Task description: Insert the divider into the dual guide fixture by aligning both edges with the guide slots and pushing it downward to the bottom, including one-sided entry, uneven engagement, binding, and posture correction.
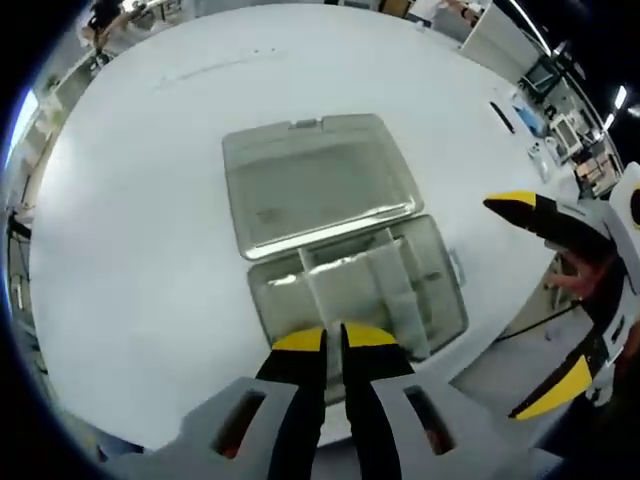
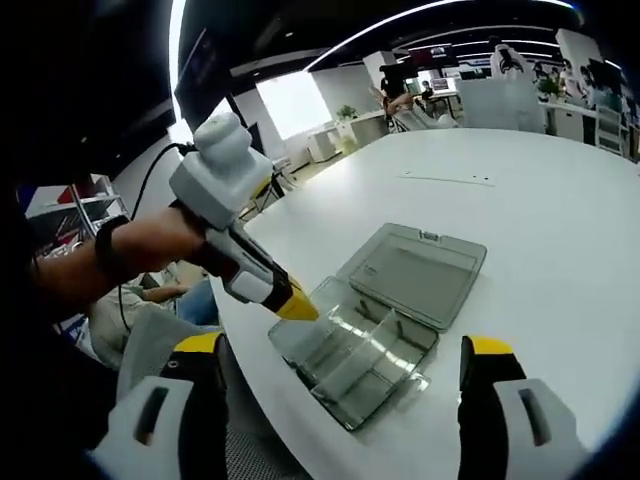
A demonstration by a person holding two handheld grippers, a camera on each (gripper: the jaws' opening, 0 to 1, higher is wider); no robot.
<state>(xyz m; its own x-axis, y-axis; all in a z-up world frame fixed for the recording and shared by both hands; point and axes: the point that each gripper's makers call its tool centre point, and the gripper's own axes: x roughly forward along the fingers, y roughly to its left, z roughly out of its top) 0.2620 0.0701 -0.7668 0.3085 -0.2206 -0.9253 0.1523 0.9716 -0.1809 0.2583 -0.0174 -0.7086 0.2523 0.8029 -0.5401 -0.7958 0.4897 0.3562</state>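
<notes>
The left gripper (image 1: 333,338) has its jaws closed on the near wall of the clear fixture box (image 2: 355,365) on the white table (image 1: 130,230). A divider (image 1: 390,285) stands inside it. The right gripper (image 2: 345,355) hangs wide open.

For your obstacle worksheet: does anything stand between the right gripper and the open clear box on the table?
Nothing visible does. The right gripper, jaws wide open, faces the clear box across bare table. The left gripper sits at the box's far edge, off that line.

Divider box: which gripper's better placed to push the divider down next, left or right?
Left, probably. The left gripper sits shut at the near wall of the clear box, right beside the dividers. The right gripper is open and hangs back from the box, holding nothing.
</notes>
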